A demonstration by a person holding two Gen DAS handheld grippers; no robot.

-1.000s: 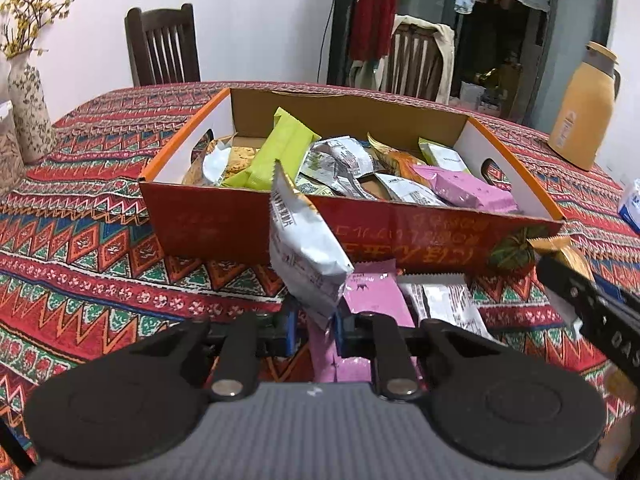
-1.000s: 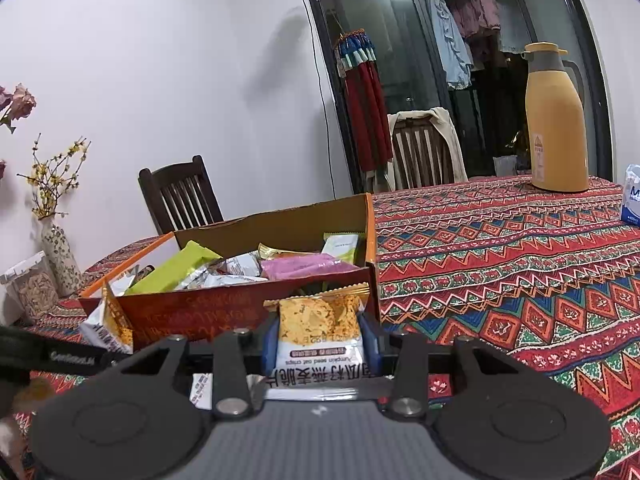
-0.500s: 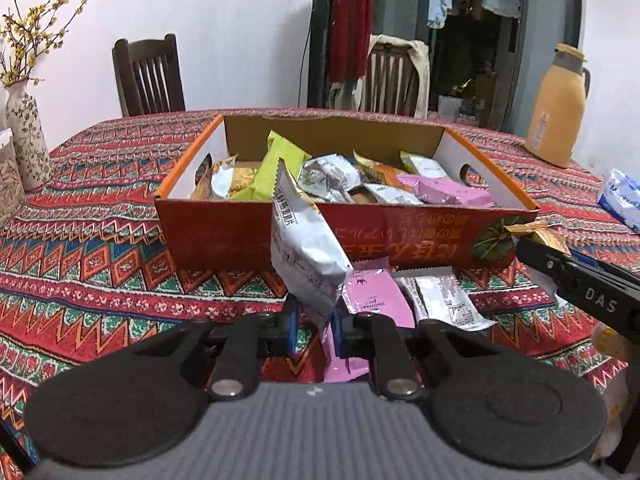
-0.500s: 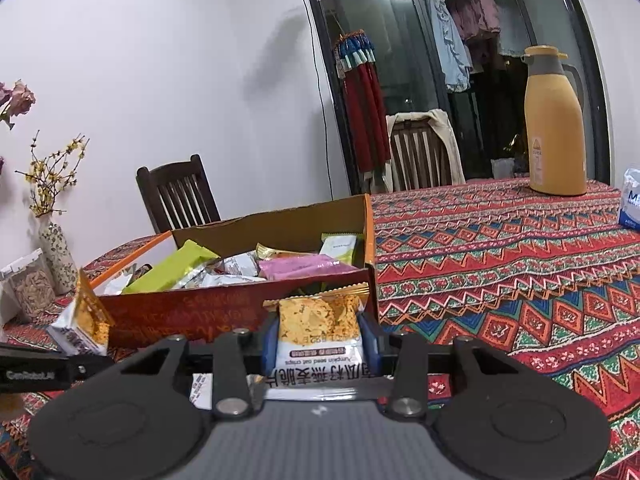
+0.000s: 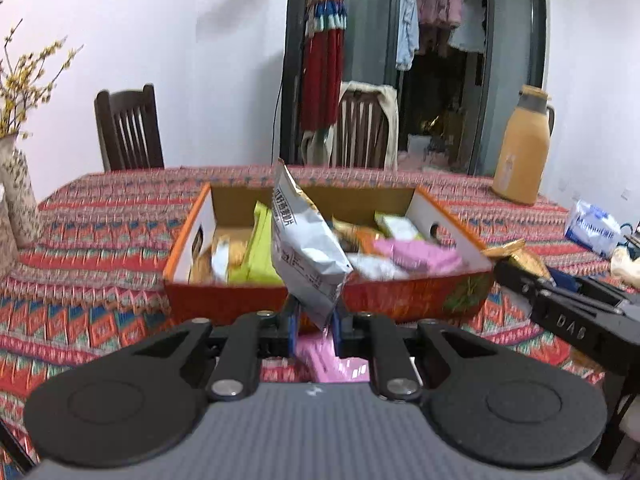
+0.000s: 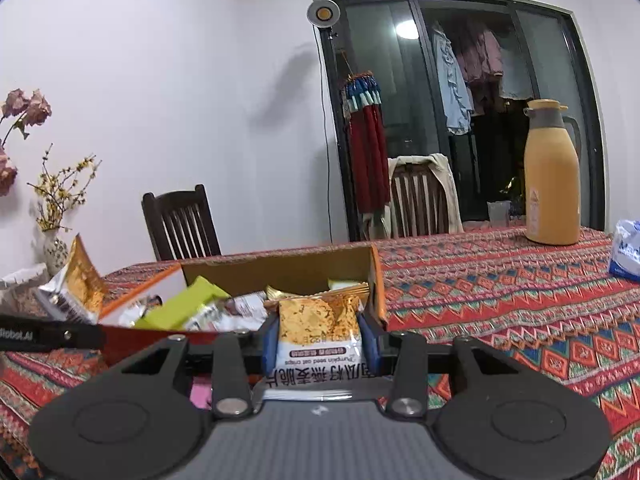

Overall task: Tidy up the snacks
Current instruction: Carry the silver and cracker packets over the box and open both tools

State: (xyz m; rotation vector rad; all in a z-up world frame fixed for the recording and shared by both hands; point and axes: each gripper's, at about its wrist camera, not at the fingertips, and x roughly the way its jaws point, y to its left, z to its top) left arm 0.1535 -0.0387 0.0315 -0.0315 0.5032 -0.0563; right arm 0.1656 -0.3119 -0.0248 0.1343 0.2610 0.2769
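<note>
Far left: patterned vase (image 5: 18,196) with yellow sprigs on the patterned tablecloth (image 5: 100,216), well clear of the work.

Left gripper (image 5: 314,322): jaws pinched on the bottom corner of a silver snack packet (image 5: 308,252), which stands tilted, raised in front of the near wall of the orange cardboard box (image 5: 248,304). A pink packet (image 5: 332,360) lies on the cloth below the jaws, outside the box.

Box: already holds a green packet (image 5: 260,248), pink and orange ones; room looks best at centre.

Right gripper (image 6: 320,340): jaws closed on a pumpkin seed crisps packet (image 6: 318,324), held upright, near the box's right end.

Judgement: step in hand is carrying both packets over the near wall. Lift each clear of the rim, advance until the packet hangs over the contents, then release low so it lies flat rather than bouncing out. Corner grip on the silver one looks thin; avoid swinging.

Far right: tan thermos jug (image 6: 552,176), tissue pack (image 6: 626,252), uninvolved.
</note>
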